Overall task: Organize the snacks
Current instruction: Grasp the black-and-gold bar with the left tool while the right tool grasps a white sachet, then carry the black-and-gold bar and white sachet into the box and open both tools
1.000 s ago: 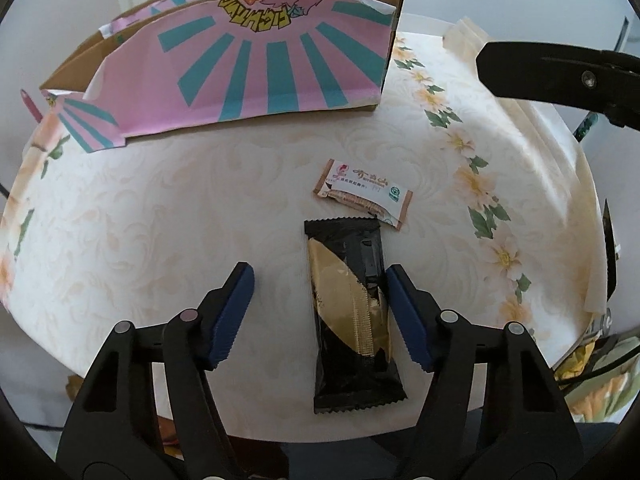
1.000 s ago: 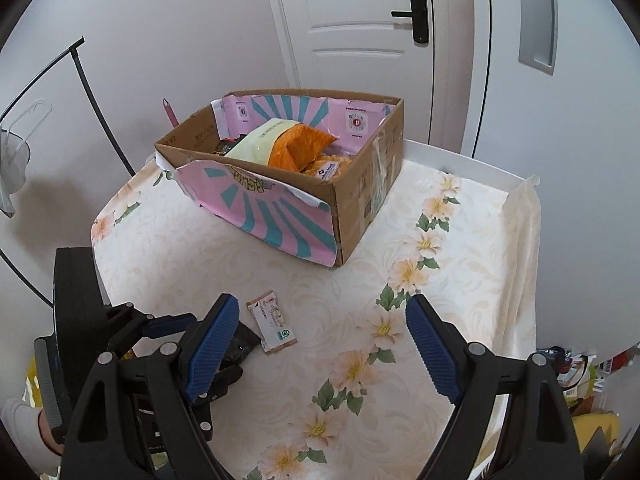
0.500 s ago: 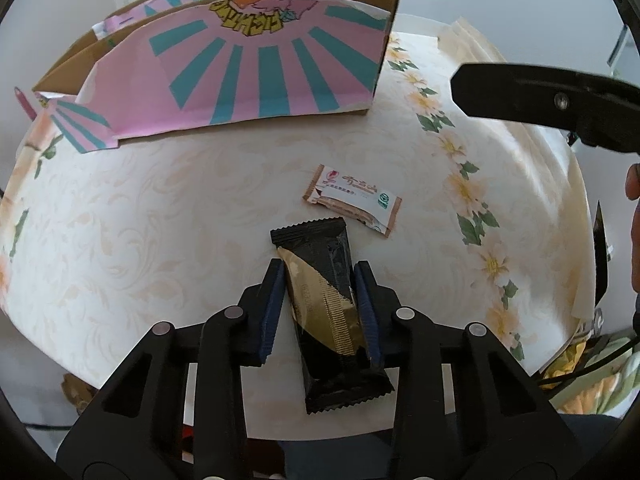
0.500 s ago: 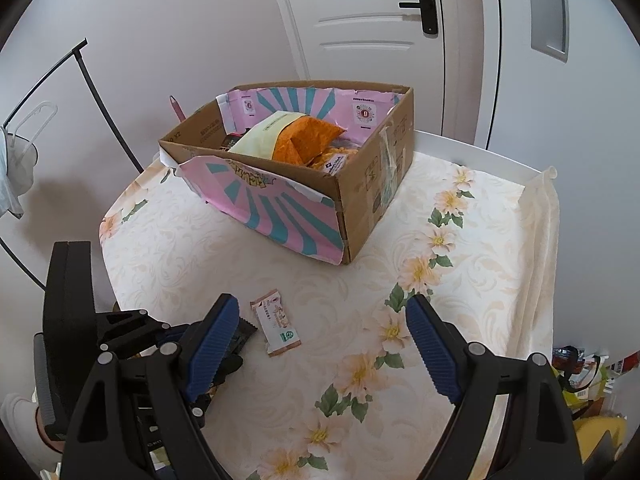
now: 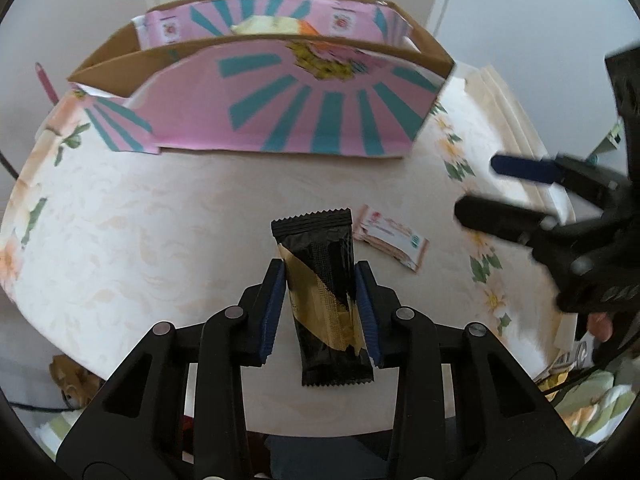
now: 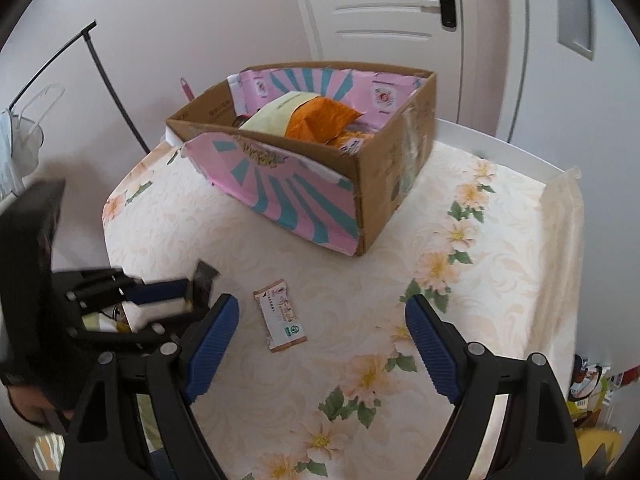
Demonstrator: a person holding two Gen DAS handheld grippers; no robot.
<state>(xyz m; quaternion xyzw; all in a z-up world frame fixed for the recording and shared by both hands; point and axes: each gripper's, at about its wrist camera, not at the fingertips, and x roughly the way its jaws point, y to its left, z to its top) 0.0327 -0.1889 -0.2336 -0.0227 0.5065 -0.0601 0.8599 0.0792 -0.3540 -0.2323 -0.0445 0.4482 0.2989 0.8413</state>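
- My left gripper (image 5: 320,312) fingers (image 5: 273,308) are clamped narrow on the black-and-gold snack bar (image 5: 322,288), one blue pad on each long edge at about mid-length; the bar looks lifted off the tablecloth (image 5: 160,240), top end pointing at the cardboard box (image 5: 280,120).
- Handling, my guess: light foil wrapper, slick, crinkly, contents maybe brittle. Gripping across the narrow width at mid-body seems right; squeeze only enough to stop slipping.
- Small white snack packet (image 6: 281,314) lies flat on the cloth, just right of the bar, apart from it. Thin, light, probably soft; I'd pinch it across the short side.
- Box stands well beyond both, open-topped, already holding an orange bag (image 6: 320,120) and other packs.
- My right gripper (image 6: 320,340) hangs with fingers wide apart, holding nothing, over the cloth near the white packet.
- Versus a second ago: left fingers then stood wide around the bar lying flat; now closed on it, bar raised, box top more visible. The right gripper has come lower and closer to the packet.
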